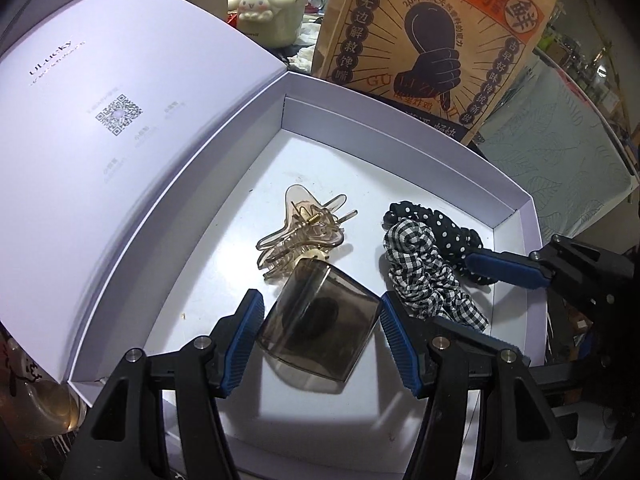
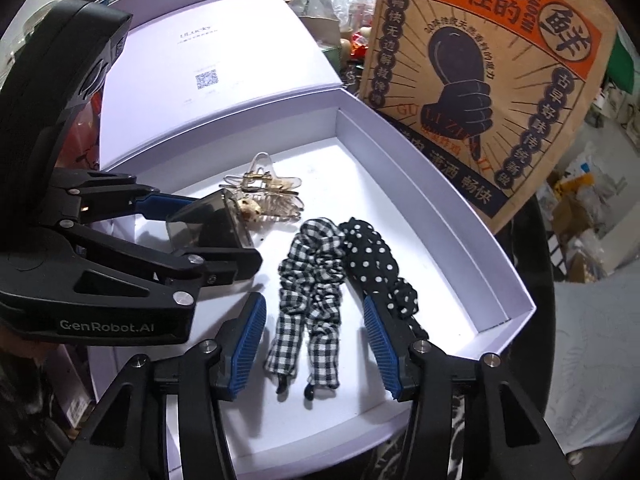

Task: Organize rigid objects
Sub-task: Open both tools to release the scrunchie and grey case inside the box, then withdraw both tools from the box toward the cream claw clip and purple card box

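Note:
A white open box (image 1: 516,200) (image 2: 440,184) holds hair items. A smoky grey translucent hair clip (image 1: 320,324) (image 2: 212,220) lies between the pads of my left gripper (image 1: 320,340), whose jaws stand apart at its sides. A clear beige claw clip (image 1: 304,228) (image 2: 264,192) lies just beyond it. A checked headband (image 1: 424,268) (image 2: 316,272) and a polka-dot headband (image 1: 444,228) (image 2: 376,256) lie side by side. My right gripper (image 2: 316,344) is open over the checked headband's ends, holding nothing. It also shows in the left wrist view (image 1: 508,268).
The box lid (image 1: 100,140) (image 2: 216,52) stands open at the back left. A brown printed paper bag (image 1: 432,32) (image 2: 480,80) stands behind the box. A cream plush-shaped bottle (image 1: 272,4) and clutter sit further back.

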Demonstrator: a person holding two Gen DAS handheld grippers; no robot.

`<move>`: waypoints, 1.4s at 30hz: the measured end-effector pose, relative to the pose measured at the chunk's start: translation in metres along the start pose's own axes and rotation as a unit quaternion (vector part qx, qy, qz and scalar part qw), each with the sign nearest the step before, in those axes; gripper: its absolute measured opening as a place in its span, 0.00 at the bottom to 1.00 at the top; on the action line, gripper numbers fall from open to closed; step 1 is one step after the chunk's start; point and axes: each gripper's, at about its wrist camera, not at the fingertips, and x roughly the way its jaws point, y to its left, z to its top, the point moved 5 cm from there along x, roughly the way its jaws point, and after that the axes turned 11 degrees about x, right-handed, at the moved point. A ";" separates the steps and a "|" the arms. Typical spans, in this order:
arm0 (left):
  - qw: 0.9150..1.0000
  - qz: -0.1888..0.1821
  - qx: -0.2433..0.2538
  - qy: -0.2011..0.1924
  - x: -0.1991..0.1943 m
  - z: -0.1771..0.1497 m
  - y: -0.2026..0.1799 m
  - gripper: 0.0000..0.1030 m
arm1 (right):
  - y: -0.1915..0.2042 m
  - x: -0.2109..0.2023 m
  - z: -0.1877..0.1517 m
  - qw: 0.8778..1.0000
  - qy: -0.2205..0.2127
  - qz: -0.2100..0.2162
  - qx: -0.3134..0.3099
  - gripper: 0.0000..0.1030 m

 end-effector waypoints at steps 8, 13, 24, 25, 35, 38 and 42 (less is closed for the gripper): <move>1.000 0.023 0.010 0.003 0.000 -0.001 -0.008 0.58 | -0.011 -0.011 -0.001 1.000 -0.011 -0.008 0.010 0.49; 0.999 0.046 0.023 -0.010 -0.012 0.003 -0.014 0.58 | -0.011 -0.019 0.000 1.000 -0.020 -0.014 0.011 0.49; 0.998 0.058 0.024 -0.029 -0.041 0.006 -0.020 0.70 | -0.019 -0.047 -0.003 0.998 -0.040 -0.027 0.028 0.49; 0.997 0.063 0.021 -0.031 -0.046 0.005 -0.019 0.71 | -0.019 -0.048 -0.002 0.998 -0.041 -0.028 0.028 0.49; 0.995 0.074 0.016 -0.061 -0.083 0.001 -0.020 0.84 | -0.012 -0.076 -0.002 0.997 -0.069 -0.035 0.026 0.49; 0.994 0.077 0.014 -0.071 -0.095 -0.002 -0.021 0.88 | -0.008 -0.086 -0.002 0.996 -0.078 -0.037 0.025 0.49; 0.993 0.081 0.014 -0.083 -0.109 -0.004 -0.022 0.89 | -0.004 -0.098 -0.004 0.995 -0.090 -0.038 0.023 0.51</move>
